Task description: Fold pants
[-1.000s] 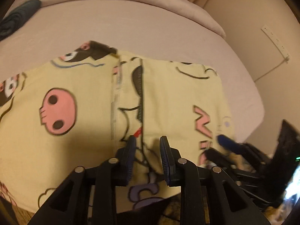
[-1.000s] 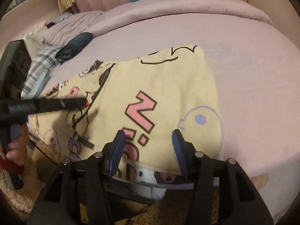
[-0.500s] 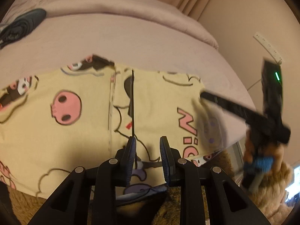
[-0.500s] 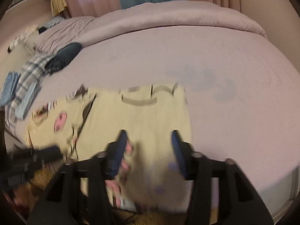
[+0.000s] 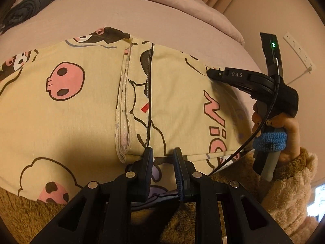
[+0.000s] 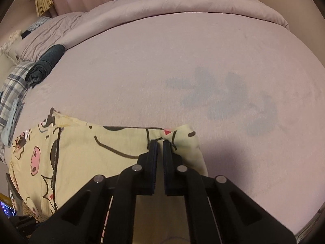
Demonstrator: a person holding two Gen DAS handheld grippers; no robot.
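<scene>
The yellow pants (image 5: 85, 109) are lying across the near edge of the bed (image 6: 182, 61). The left gripper (image 5: 163, 152) is sitting narrow at the near hem, though I'm not seeing whether it's actually gripping. The right gripper (image 6: 160, 144) is pinching the far right corner, and that thin bite is probably going to slip and skew the fold.

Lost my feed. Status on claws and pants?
Right claw shut on pants far corner. Left claw part open astride near hem. Pants half folded on bed. Nothing in the way.

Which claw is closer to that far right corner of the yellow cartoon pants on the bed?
The right claw: it is shut right on that far corner of the pants. The left claw sits at the near edge, around the middle fold, well away from the corner.
</scene>
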